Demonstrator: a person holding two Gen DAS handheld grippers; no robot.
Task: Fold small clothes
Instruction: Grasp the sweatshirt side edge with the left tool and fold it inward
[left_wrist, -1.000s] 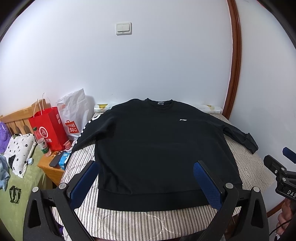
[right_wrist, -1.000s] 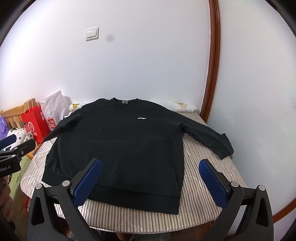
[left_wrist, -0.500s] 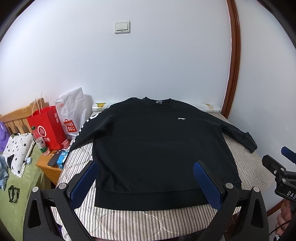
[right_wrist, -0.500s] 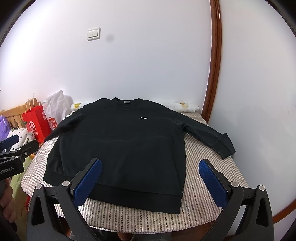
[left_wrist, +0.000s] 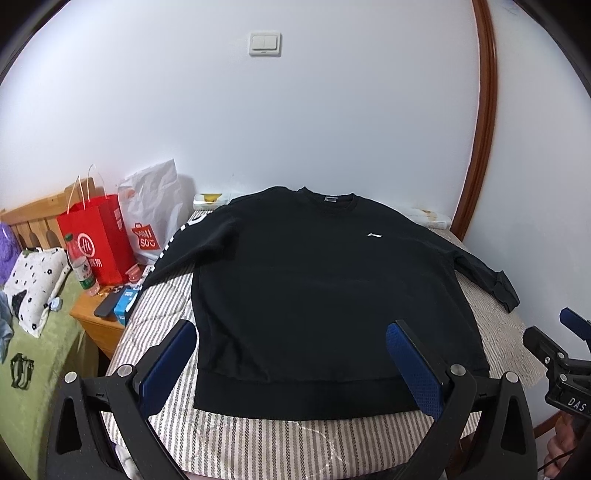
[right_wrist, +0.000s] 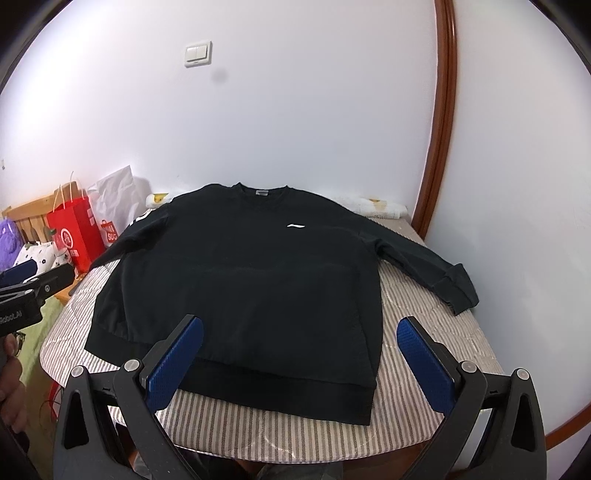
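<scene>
Striped grey-and-white quilted cloth (left_wrist: 236, 443) covers the table against a white wall with a pale light switch (left_wrist: 265, 44); my black long-sleeved sweatshirt (left_wrist: 321, 288) lies flat on it, front up. Beside it, on a wooden nightstand (left_wrist: 92, 314), a red paper bag (left_wrist: 99, 243) stands by a white bag printed "MINISO" (left_wrist: 147, 221). My left gripper (left_wrist: 291, 354) and right gripper (right_wrist: 299, 350) both gape wide, empty, above the hem.

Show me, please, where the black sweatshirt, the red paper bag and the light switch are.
black sweatshirt (left_wrist: 314, 295), left wrist view, chest area.
red paper bag (left_wrist: 98, 236), left wrist view, front face.
light switch (right_wrist: 198, 53), right wrist view, plate centre.

Wall (left_wrist: 332, 129) behind, bags (left_wrist: 122, 236) left — front open
</scene>
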